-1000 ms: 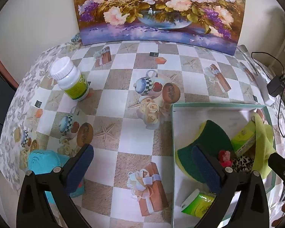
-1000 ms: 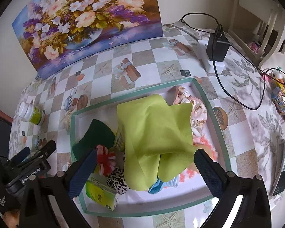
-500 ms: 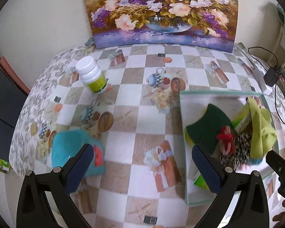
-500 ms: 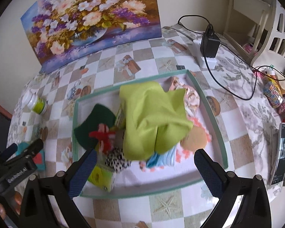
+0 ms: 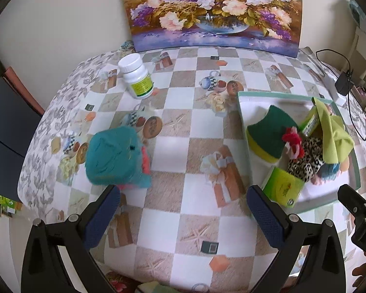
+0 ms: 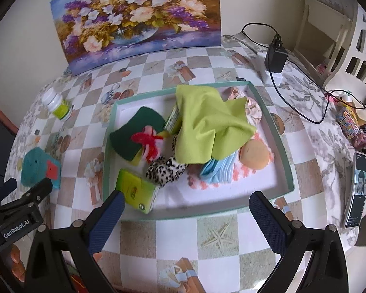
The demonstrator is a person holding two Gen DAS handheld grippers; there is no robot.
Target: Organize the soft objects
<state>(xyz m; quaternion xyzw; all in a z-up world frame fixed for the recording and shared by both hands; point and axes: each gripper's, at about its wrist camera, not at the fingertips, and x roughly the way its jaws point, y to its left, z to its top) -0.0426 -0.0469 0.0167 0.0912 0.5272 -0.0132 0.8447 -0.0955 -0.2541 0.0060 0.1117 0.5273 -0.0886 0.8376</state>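
Our left claw [image 5: 183,210] gapes empty above the desk [image 5: 183,146]; we might snag the tablecloth grabbing the flat teal cloth [image 5: 114,156].

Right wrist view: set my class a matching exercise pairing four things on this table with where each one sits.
Things:
1. lime green cloth
2. teal knitted cloth
3. white pill bottle
4. phone

Places:
A. on the tablecloth left of the tray, by the left tool
B. at the table's right edge
C. piled on top of other items inside the tray
D. standing near the painting's lower left corner

Pairs: 1-C, 2-A, 3-D, 4-B
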